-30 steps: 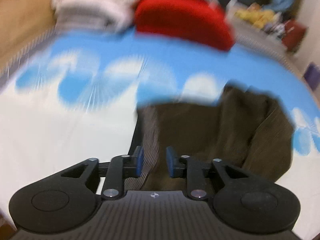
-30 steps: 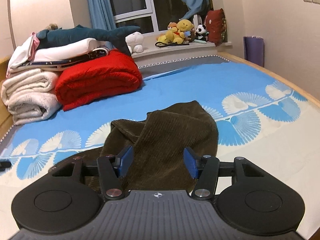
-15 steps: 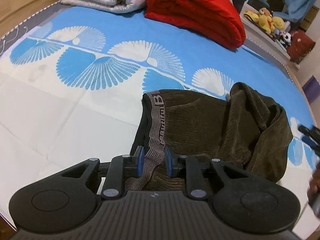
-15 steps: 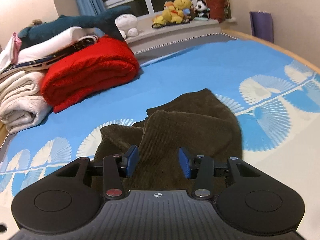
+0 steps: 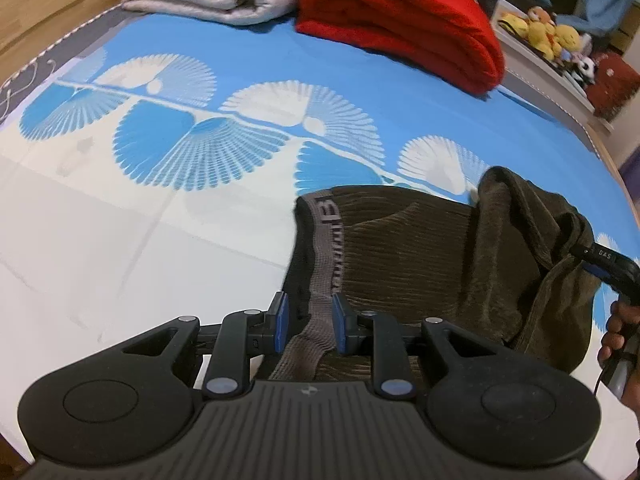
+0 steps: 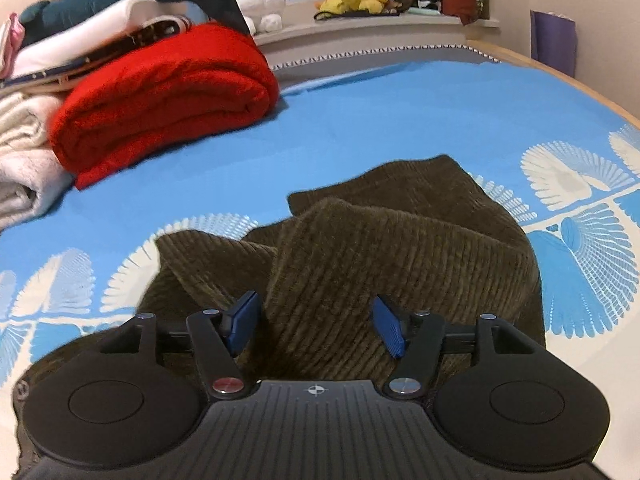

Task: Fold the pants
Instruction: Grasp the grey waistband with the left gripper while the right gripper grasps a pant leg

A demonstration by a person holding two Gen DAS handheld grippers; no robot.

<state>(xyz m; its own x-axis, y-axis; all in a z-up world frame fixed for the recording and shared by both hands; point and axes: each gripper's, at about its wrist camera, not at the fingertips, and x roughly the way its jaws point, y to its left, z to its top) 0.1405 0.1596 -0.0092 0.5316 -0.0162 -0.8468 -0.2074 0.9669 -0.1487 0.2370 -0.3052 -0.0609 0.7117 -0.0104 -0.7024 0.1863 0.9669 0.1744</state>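
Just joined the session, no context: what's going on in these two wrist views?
A person is folding dark brown corduroy pants on a bed with a blue and white sheet. The left tool has the grey waistband between its nearly closed pads. The right tool is open over the bunched legs, not gripping. The pants are loosely heaped, not flat. A red blanket sits behind.

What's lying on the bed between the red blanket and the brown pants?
Nothing: in the right wrist view, only bare blue bedsheet separates the red blanket from the brown pants.
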